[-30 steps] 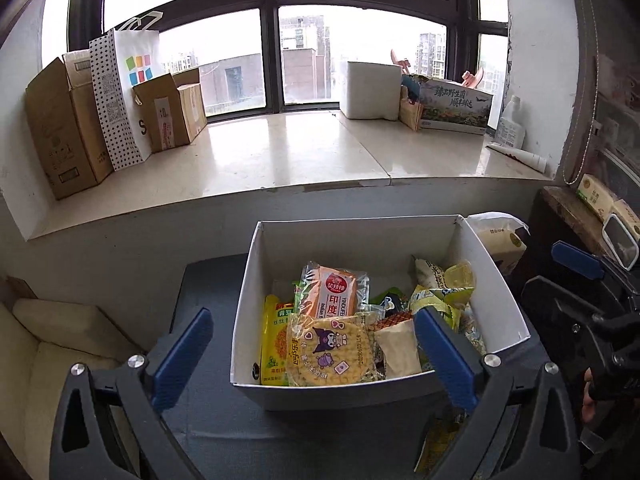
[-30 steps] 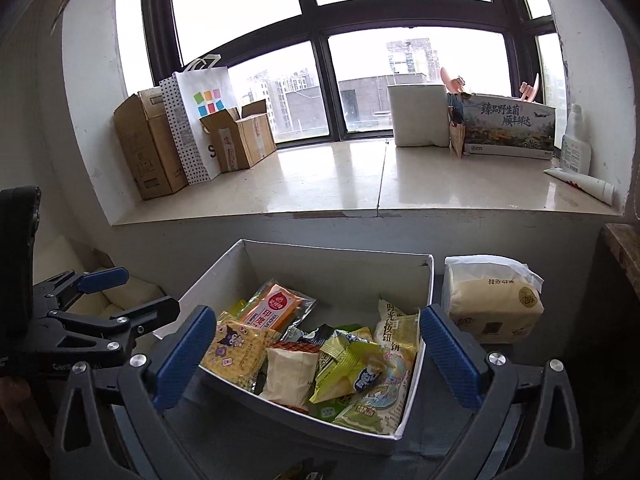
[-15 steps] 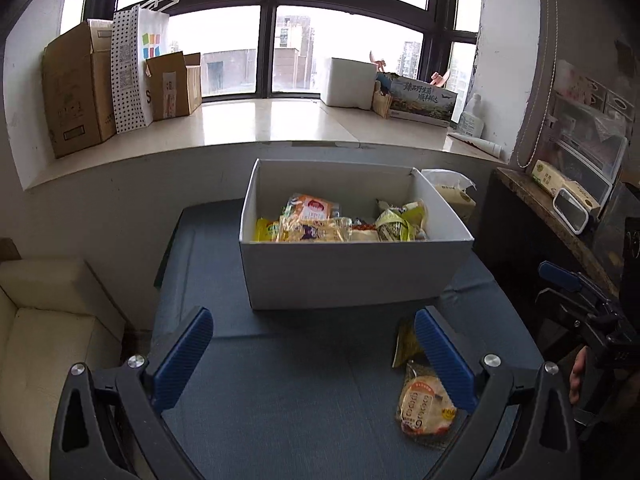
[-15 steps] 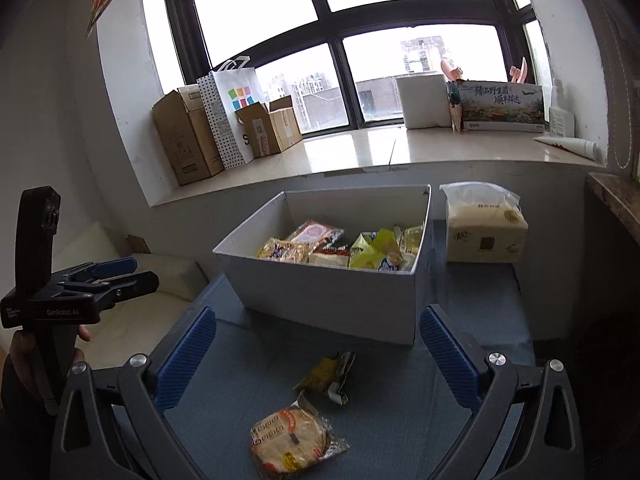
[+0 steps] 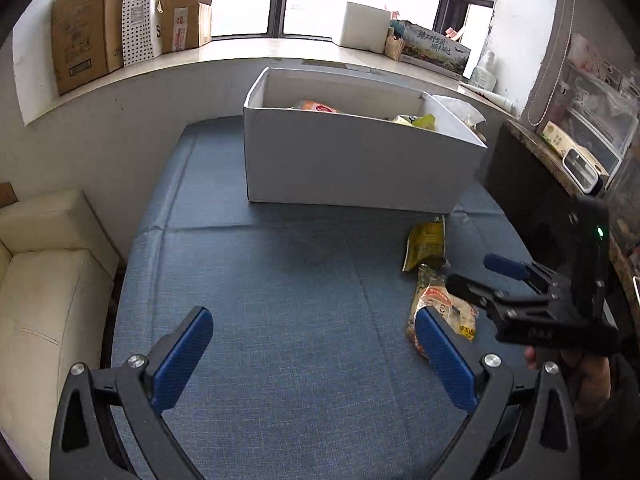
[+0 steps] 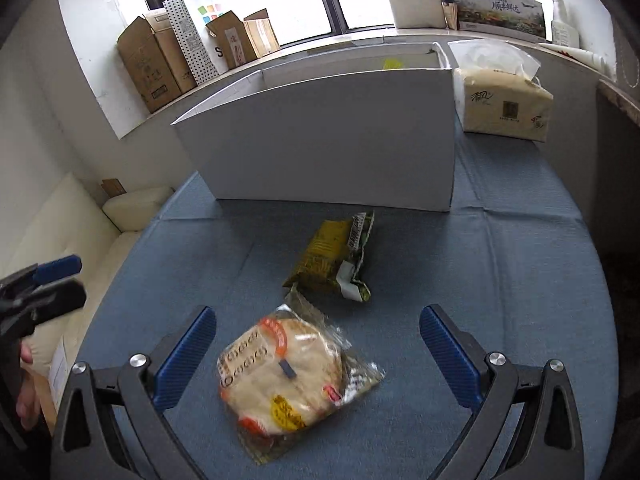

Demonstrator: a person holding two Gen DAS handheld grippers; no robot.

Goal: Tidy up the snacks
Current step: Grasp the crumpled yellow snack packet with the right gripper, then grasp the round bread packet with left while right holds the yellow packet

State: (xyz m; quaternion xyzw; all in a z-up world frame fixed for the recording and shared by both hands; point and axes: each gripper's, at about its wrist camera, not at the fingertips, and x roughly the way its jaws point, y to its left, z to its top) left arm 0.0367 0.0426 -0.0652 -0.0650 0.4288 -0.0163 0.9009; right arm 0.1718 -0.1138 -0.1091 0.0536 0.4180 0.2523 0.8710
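A white cardboard box (image 5: pixel 360 164) (image 6: pixel 328 148) holding several snack packs stands at the back of the blue cloth table (image 5: pixel 280 300). In front of it lie two loose packs: a yellow-green crumpled packet (image 6: pixel 334 256) (image 5: pixel 426 246) and a clear-wrapped round pastry (image 6: pixel 288 376) (image 5: pixel 444 312). My right gripper (image 6: pixel 316 354) is open, low over the table, with the pastry between its fingers and untouched. My left gripper (image 5: pixel 312 358) is open over bare cloth, left of both packs. The right gripper also shows in the left wrist view (image 5: pixel 496 276), just above the pastry.
A pack of tissues (image 6: pixel 504 100) sits right of the box. Cardboard boxes (image 5: pixel 84 36) and a dotted paper bag (image 5: pixel 138 12) stand on the window sill. A cream cushion seat (image 5: pixel 44 280) lies left of the table, a dark cabinet (image 5: pixel 560 168) to the right.
Both grippers have pulled back from the box and dropped toward the table. The right one has come down around the pastry; the box's contents are now mostly hidden behind its front wall.
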